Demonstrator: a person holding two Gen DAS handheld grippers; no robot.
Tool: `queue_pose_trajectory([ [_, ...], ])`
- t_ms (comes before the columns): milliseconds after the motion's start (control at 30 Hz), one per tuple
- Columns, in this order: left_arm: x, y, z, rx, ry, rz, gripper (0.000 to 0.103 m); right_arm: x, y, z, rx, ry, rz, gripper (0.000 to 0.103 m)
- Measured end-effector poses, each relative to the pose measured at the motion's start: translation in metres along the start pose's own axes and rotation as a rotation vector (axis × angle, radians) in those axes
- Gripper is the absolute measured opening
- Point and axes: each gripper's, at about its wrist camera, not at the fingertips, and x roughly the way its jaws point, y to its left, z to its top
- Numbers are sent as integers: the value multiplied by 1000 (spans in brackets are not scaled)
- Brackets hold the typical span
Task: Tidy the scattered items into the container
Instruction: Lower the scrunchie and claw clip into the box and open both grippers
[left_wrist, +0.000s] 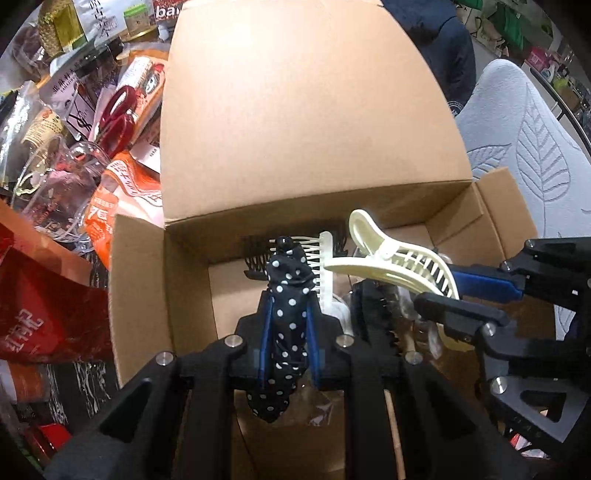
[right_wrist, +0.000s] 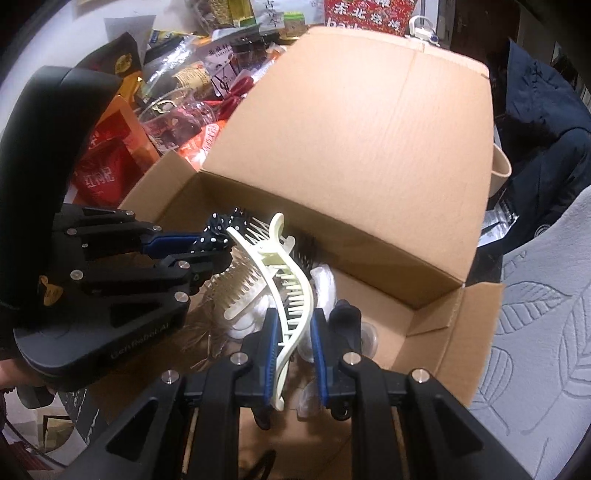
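Gripping polka-dot clip (left_wrist: 288, 325) — left gripper (left_wrist: 287, 308); right gripper (right_wrist: 293, 332) pinches cream clip (right_wrist: 291, 280).

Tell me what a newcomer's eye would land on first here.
The big cardboard box fills the middle, its lid flap raised. Over its opening, the left gripper pinches a black polka-dot hair clip, and the right gripper holds a cream claw clip beside it. To the box's left lies a jumble of snack packets and red scissors.
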Motion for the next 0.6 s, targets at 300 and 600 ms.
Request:
queue_pose_trajectory([
  [300,11,-3,-1,48,1,23,15,15,-5,-2,29,38,-7,17],
  [600,15,-11,-2,71,34,33,44,17,-14,-3,93,45,6,43],
])
